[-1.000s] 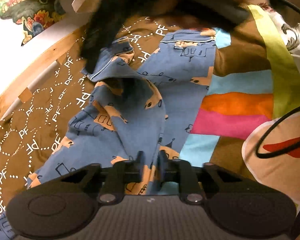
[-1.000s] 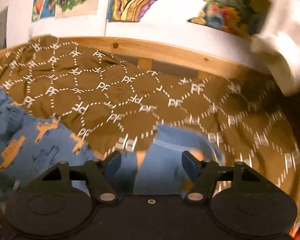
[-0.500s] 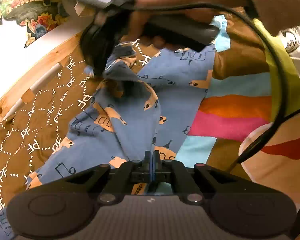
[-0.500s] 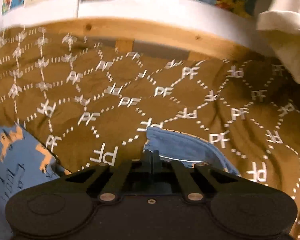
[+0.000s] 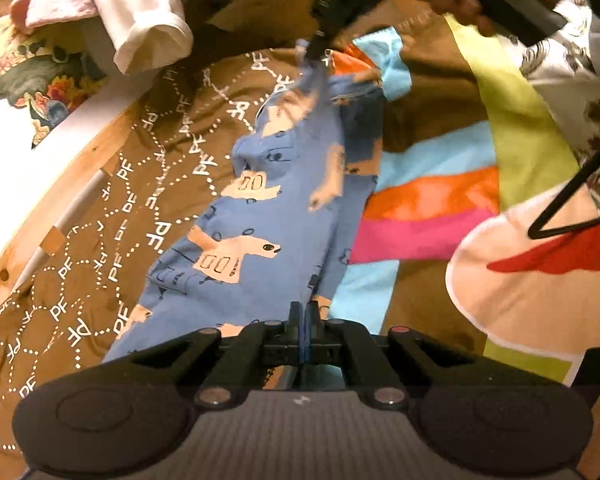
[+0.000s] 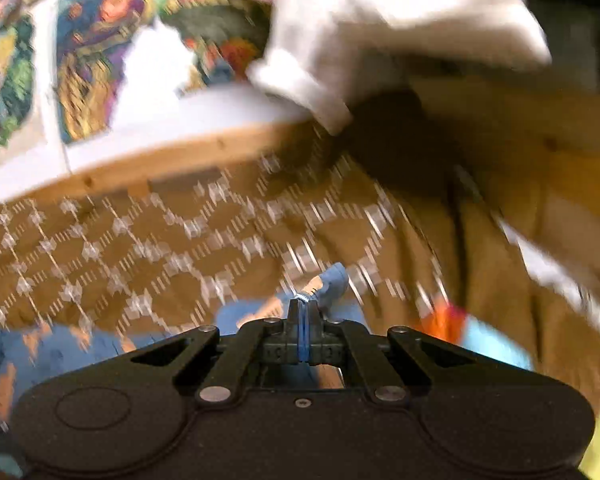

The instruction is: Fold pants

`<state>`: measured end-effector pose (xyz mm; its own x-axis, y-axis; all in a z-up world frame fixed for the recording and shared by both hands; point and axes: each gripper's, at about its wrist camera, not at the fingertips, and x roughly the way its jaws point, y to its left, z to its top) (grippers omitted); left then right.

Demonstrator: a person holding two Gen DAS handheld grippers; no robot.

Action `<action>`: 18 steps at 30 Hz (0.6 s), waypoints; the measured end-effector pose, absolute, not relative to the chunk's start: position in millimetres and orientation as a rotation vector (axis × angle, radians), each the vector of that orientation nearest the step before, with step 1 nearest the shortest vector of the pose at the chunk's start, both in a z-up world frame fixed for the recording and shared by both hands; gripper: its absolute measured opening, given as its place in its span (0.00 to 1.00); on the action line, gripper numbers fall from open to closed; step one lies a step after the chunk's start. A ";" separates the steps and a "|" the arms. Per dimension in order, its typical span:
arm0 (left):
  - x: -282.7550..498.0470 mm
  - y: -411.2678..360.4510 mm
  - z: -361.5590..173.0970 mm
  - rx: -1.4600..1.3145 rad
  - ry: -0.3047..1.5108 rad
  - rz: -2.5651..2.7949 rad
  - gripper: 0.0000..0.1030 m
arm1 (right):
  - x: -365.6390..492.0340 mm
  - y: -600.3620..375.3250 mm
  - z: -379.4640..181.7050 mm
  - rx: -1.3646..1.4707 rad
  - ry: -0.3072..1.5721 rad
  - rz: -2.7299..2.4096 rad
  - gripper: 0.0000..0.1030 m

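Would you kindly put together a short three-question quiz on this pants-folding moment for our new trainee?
1. True or false: the left gripper is shut on the blue pants.
2. Multiple choice: what do the pants lie on? A) a bare wooden floor B) a brown blanket with white "PF" lettering C) a glass table
3. Short answer: what is the right gripper holding?

Key
1. True; a fold of blue cloth sits between its closed fingers.
2. B.
3. An edge of the same blue pants; in the left wrist view the right gripper is lifting the far end.
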<state>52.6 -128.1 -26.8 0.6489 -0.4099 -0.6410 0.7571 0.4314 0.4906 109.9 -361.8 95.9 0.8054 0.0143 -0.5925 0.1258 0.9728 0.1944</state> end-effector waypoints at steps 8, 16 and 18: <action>54.2 -130.4 -32.0 0.869 0.486 -0.755 0.00 | 87.3 -376.9 56.3 0.367 0.688 -0.066 0.29; 56.1 -133.2 -33.3 0.875 0.493 -0.747 0.00 | 97.3 -395.7 47.4 0.507 0.670 -0.093 0.34; 56.2 -133.7 -33.2 0.873 0.494 -0.743 0.00 | 103.1 -397.3 47.6 0.528 0.658 -0.094 0.33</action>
<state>56.2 -133.7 -33.2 0.6508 -0.3755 -0.6599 0.7538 0.4238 0.5022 103.1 -397.3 47.6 0.7923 0.0808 -0.6047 0.2464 0.8644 0.4383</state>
